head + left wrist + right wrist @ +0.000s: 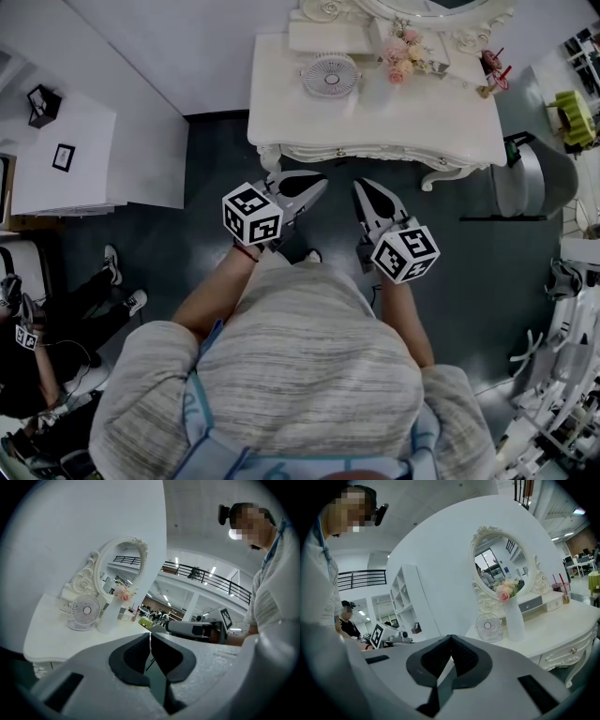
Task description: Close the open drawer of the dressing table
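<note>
The white dressing table (pixel 375 117) stands ahead of me across a strip of dark floor, with an oval mirror (pixel 499 566), a small fan (pixel 330 75) and a vase of pink flowers (pixel 398 56) on top. Its front drawer face (pixel 572 651) with a small knob looks flush with the table's front; no drawer juts out in the head view. My left gripper (pixel 319 185) and right gripper (pixel 362 192) hang side by side just short of the table's front edge, touching nothing. Both are shut and empty, with the left gripper (pixel 150 637) and right gripper (pixel 451 639) tips meeting.
A white cabinet (pixel 66 155) with small picture frames stands at the left. Another person (pixel 37 347) sits low at the left. A grey chair (pixel 525 178) is right of the table, and white equipment (pixel 553 394) crowds the right edge.
</note>
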The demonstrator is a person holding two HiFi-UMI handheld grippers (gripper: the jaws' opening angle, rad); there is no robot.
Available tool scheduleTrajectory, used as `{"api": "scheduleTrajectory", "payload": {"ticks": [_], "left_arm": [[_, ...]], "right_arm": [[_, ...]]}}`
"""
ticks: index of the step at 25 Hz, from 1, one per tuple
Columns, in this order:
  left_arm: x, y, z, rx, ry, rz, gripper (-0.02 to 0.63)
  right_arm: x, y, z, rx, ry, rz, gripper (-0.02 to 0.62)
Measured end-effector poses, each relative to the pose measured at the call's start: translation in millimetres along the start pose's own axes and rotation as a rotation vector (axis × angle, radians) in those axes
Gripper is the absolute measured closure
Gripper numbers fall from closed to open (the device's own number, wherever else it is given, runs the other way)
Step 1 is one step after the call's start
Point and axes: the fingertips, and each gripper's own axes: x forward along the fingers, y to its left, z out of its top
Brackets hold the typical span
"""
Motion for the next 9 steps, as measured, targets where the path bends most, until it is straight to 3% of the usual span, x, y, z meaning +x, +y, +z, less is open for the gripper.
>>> {"api": "scheduleTrajectory", "payload": {"ticks": [9], "left_arm": [[-0.8,-3.0,-2.1,0.007,0.003,-0.001,0.586]], "right_arm": [[-2.5,1.8,-1.4,-0.008,0.000,0.000,0.586]]}}
